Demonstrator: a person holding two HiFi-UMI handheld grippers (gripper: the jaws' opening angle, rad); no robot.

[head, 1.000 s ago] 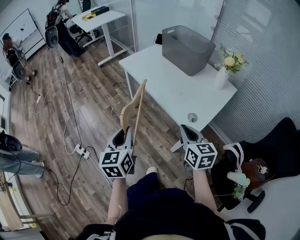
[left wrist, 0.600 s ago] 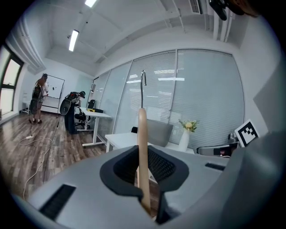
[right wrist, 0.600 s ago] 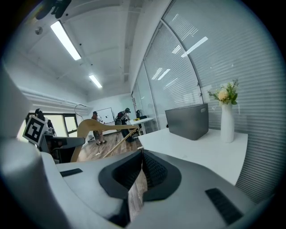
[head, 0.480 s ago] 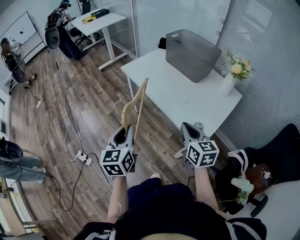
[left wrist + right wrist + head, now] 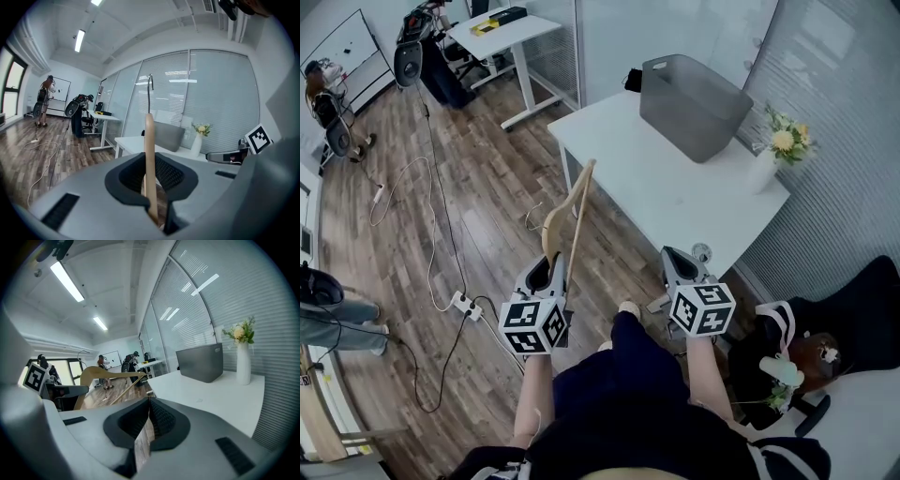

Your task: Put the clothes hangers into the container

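A wooden clothes hanger (image 5: 572,211) with a metal hook (image 5: 150,89) stands upright in my left gripper (image 5: 551,269), which is shut on its lower end (image 5: 149,154). In the right gripper view the same hanger (image 5: 108,376) shows at the left. The grey container (image 5: 694,94) sits at the far end of the white table (image 5: 675,197), ahead of both grippers. My right gripper (image 5: 677,260) is shut with nothing in it and hovers at the table's near corner. Its jaws meet at the tip in its own view (image 5: 149,404).
A white vase of flowers (image 5: 766,169) stands on the table to the right of the container. Cables and a power strip (image 5: 464,305) lie on the wood floor at the left. A black chair with a bag (image 5: 806,347) is at the right. A second desk (image 5: 502,28) stands further back.
Both grippers have moved a little toward the table, the hanger still in the left one. The person's foot has stepped forward between them.
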